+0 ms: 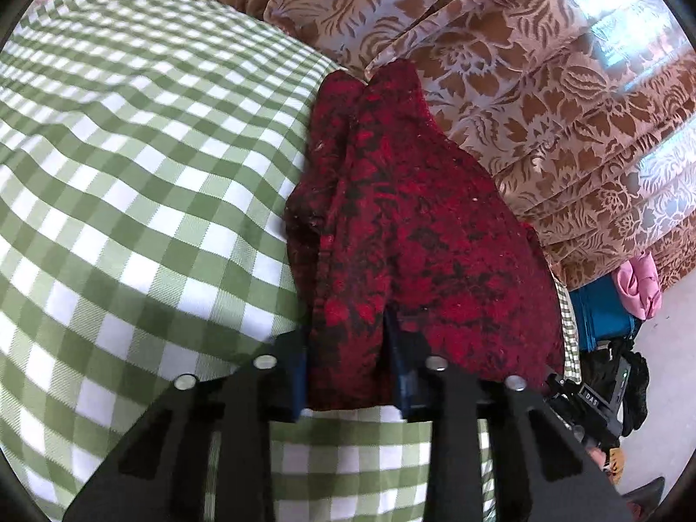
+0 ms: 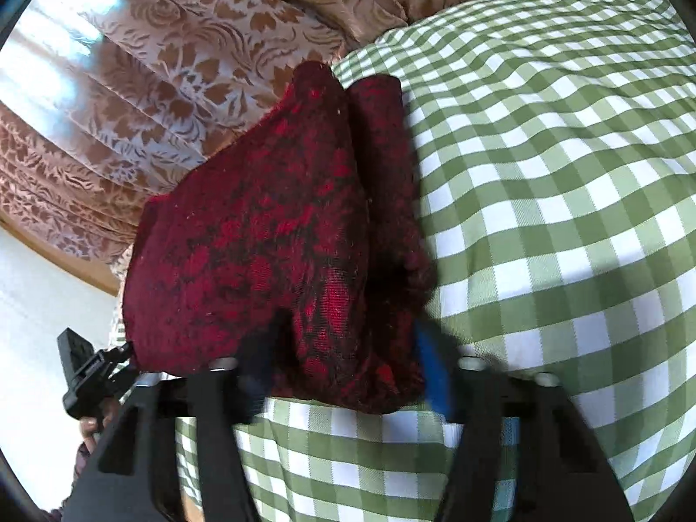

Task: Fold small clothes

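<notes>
A dark red garment (image 1: 413,217) with a black pattern lies bunched along the edge of the green-checked cloth (image 1: 130,174), next to the curtain. In the left wrist view its near end passes between the blue pads of my left gripper (image 1: 346,348), which is shut on it. In the right wrist view the same red garment (image 2: 261,226) fills the gap of my right gripper (image 2: 343,356). Its blue pads (image 2: 430,369) press on a thick fold of it. That view is blurred near the fingers. The far end of the garment narrows into two folds.
A brown floral curtain (image 1: 522,87) hangs right behind the garment. The checked cloth (image 2: 543,217) stretches wide to the other side. Beyond the table edge are a pink cloth (image 1: 639,282) on a blue object (image 1: 604,317) and pale floor. A black gripper body (image 2: 87,374) shows at the left.
</notes>
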